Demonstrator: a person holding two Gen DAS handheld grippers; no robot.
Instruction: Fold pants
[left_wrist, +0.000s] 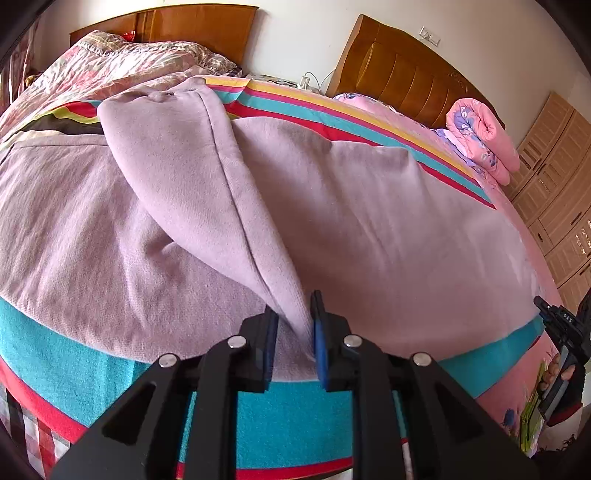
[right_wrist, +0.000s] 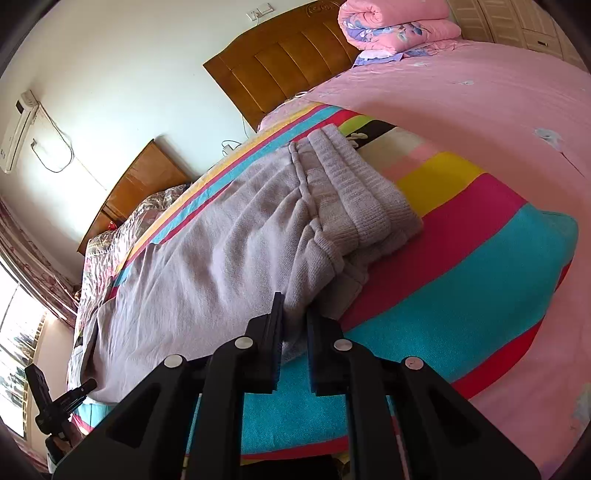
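Lilac knit pants (left_wrist: 369, 229) lie spread across a striped blanket on the bed. My left gripper (left_wrist: 295, 325) is shut on a raised fold of the pants, which rises as a ridge (left_wrist: 207, 177) toward the far side. In the right wrist view the pants (right_wrist: 207, 251) stretch away to the left, with the ribbed waistband (right_wrist: 365, 195) at the right end. My right gripper (right_wrist: 295, 321) is shut on the near edge of the pants beside the waistband. The other gripper shows at the edge of each view (left_wrist: 561, 332) (right_wrist: 55, 410).
A striped blanket (left_wrist: 288, 417) covers the bed under the pants, over a pink sheet (right_wrist: 480, 103). A rolled pink quilt (left_wrist: 484, 140) lies by the wooden headboard (left_wrist: 406, 66). A patterned quilt (left_wrist: 110, 62) is heaped at the far left. Wardrobe doors (left_wrist: 557, 177) stand at the right.
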